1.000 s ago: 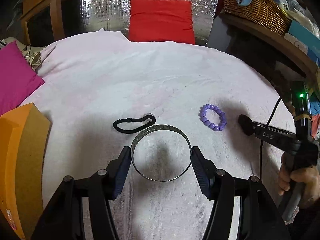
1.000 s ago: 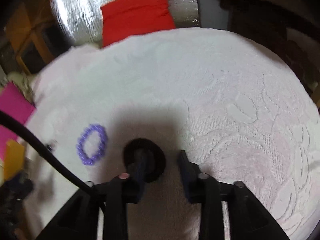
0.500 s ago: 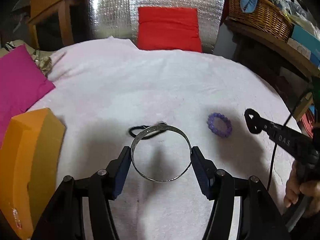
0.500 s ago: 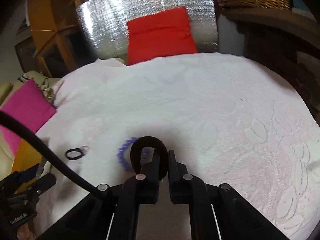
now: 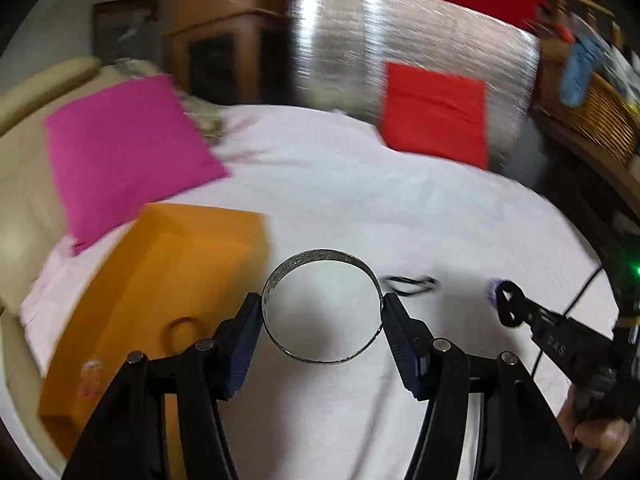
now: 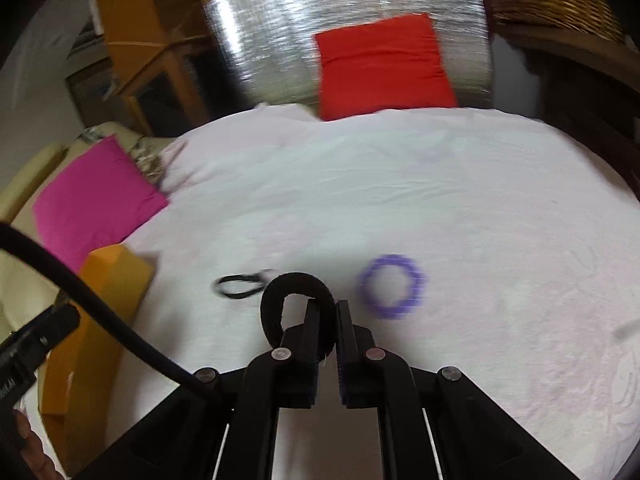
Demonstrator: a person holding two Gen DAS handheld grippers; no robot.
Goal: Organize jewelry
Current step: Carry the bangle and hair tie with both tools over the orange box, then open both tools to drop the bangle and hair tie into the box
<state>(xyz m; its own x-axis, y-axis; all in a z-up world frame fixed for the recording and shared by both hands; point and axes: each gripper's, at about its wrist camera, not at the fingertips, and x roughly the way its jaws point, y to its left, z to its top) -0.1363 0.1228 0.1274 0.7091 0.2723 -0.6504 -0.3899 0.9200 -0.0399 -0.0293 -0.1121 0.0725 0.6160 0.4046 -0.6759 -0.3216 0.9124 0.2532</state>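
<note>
My left gripper (image 5: 321, 307) is shut on a silver bangle (image 5: 320, 257), held across its width above the white bedspread (image 5: 360, 200). An orange box (image 5: 168, 264) lies to its left with a ring-shaped item (image 5: 182, 326) on it. My right gripper (image 6: 328, 307) is shut on a black fabric hair band (image 6: 276, 292); it also shows in the left wrist view (image 5: 508, 308). A thin black hair tie (image 6: 239, 285) and a purple bead bracelet (image 6: 391, 287) lie on the bedspread (image 6: 400, 184) either side of it.
A magenta cushion (image 5: 124, 152) lies at the left, a red cushion (image 5: 434, 112) against a silver foil panel (image 5: 400, 32) at the back. A wicker basket (image 5: 600, 116) sits on a shelf at the right. A black cable (image 6: 100, 312) crosses the right wrist view.
My left gripper has swung left with the bangle, bringing the orange box close. My right gripper stays shut on the black band and has moved left, past the purple bracelet.
</note>
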